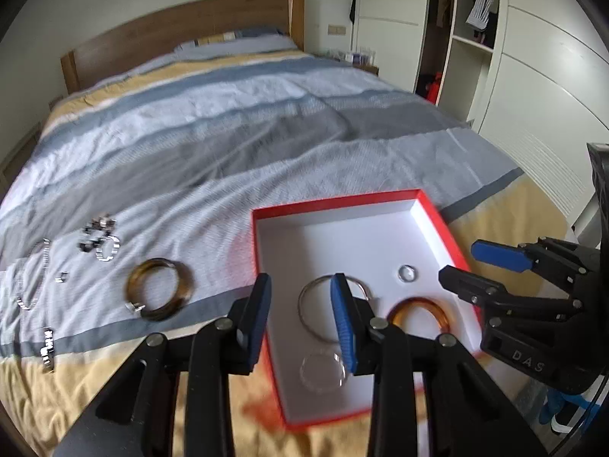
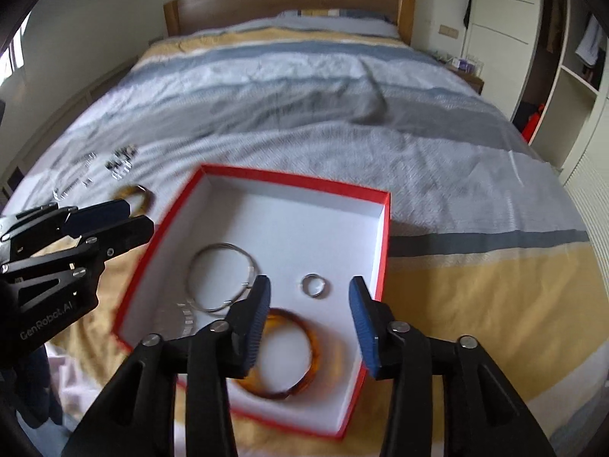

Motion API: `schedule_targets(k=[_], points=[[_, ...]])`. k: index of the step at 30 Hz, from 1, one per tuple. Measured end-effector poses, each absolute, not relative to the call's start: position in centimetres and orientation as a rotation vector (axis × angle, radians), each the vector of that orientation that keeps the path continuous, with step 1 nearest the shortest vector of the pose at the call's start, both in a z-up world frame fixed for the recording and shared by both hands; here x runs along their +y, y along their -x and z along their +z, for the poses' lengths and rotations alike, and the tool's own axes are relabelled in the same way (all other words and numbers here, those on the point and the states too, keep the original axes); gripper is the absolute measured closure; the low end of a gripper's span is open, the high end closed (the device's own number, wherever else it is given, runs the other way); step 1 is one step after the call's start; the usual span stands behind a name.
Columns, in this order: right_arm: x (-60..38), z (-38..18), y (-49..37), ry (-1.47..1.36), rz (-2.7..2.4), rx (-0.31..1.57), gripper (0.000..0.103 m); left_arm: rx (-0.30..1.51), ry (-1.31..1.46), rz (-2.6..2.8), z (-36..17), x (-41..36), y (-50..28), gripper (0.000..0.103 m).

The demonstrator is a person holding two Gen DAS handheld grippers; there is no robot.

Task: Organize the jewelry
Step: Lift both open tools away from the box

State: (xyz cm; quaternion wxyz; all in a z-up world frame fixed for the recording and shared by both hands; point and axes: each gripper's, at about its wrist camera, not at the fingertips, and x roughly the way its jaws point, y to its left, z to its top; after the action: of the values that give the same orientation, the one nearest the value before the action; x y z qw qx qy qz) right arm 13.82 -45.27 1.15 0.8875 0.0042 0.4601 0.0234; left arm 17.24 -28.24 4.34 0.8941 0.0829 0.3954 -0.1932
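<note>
Red box [image 2: 383, 236] with white inside sits open on the striped bedspread. Inside lie flat: a thin silver wire bangle [image 2: 222, 278], a small silver ring [image 2: 314, 285], an amber tortoiseshell bangle [image 2: 310, 346] near the front wall, and a clear, faintly beaded bracelet [image 1: 323, 373], blurred, probably glass or plastic. On the bedspread left of the box lies a second brown tortoiseshell bangle [image 1: 160, 289] with a metal clasp. Further left are scattered small pieces: a silver-and-black link bracelet [image 1: 108, 248], a cluster of dark beads or studs [image 1: 97, 230], a chain [image 1: 36, 278], a small link strip [image 1: 47, 348].
</note>
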Motion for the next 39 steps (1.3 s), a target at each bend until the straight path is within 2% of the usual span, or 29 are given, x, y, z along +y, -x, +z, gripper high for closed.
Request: schedule_targets(k=[5,7,8,21,30,39], points=[[-43.7,3.3,-9.9,-0.075,0.047,0.903,0.049,0.833,-0.208,-0.373,5.8,-25.9,-13.4,0.071],[-43.3,3.5,-8.8,-0.108,0.042,0.898,0.049,0.839,-0.202,-0.364,6.1,-24.4,-11.4,0.062],[-42.9,3.7,-8.0,-0.128,0.037,0.897,0.049,0.841,-0.199,-0.357,6.2,-23.7,-10.5,0.062],[-37.3,8.5,-1.1,-0.098,0.057,0.813,0.049,0.832,-0.116,-0.223,7.0,-12.0,-1.5,0.062],[-32.7,13.2,4.4,-0.013,0.146,0.709,0.049,0.705,-0.002,-0.036,10.1,-5.0,4.7,0.062],[-31.4,17.6,8.6,-0.015,0.191,0.588,0.046,0.626,0.038,0.025,13.3,-1.9,9.0,0.061]])
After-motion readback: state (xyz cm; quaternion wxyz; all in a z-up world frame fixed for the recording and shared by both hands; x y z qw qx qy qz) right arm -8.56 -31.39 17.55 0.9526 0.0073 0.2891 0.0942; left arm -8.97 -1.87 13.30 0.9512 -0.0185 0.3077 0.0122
